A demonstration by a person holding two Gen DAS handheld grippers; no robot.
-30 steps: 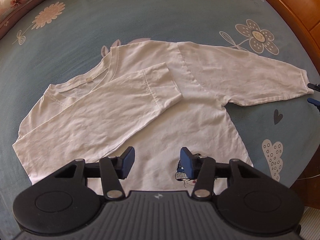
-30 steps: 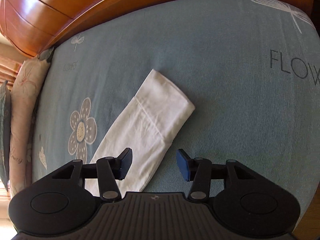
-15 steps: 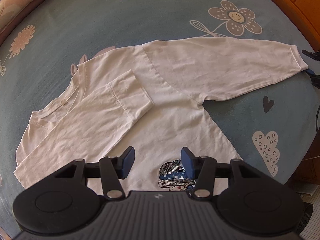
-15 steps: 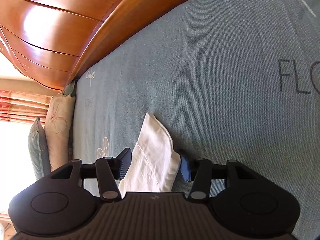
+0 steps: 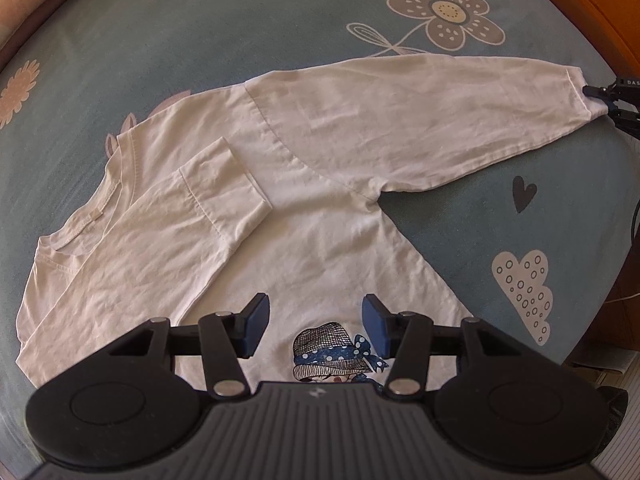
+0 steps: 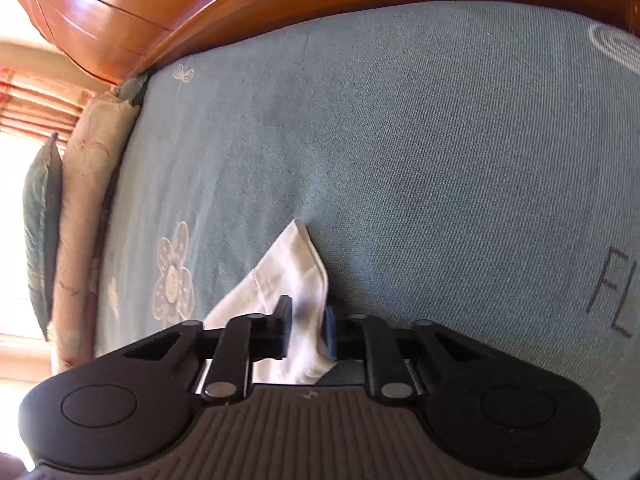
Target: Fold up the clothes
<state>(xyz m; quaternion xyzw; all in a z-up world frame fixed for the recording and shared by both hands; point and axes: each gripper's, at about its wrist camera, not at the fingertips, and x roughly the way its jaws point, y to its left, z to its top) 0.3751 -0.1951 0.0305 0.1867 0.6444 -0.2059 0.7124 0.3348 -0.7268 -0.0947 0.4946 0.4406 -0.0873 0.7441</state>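
Shirt point(image 5: 320, 216) lies flat on bed point(image 5: 280, 40), one sleeve already folded across chest, other sleeve point(image 5: 420, 120) stretched out. Right claw point(image 6: 308, 330) pinches that sleeve's cuff point(image 6: 296, 280). Left claw point(image 5: 314, 320) spread, empty, over hem. Best: lift cuff low, carry it across chest, avoid dragging body.

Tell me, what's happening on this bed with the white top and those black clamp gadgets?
A person is folding a white long-sleeved shirt spread on a blue flowered bedsheet, using a handheld gripper in each hand. One sleeve is already folded across the chest. The other sleeve lies stretched out, and the right gripper has clamped its cuff between its fingers. The left gripper hovers open over the shirt's lower part, near a printed hat figure, holding nothing.
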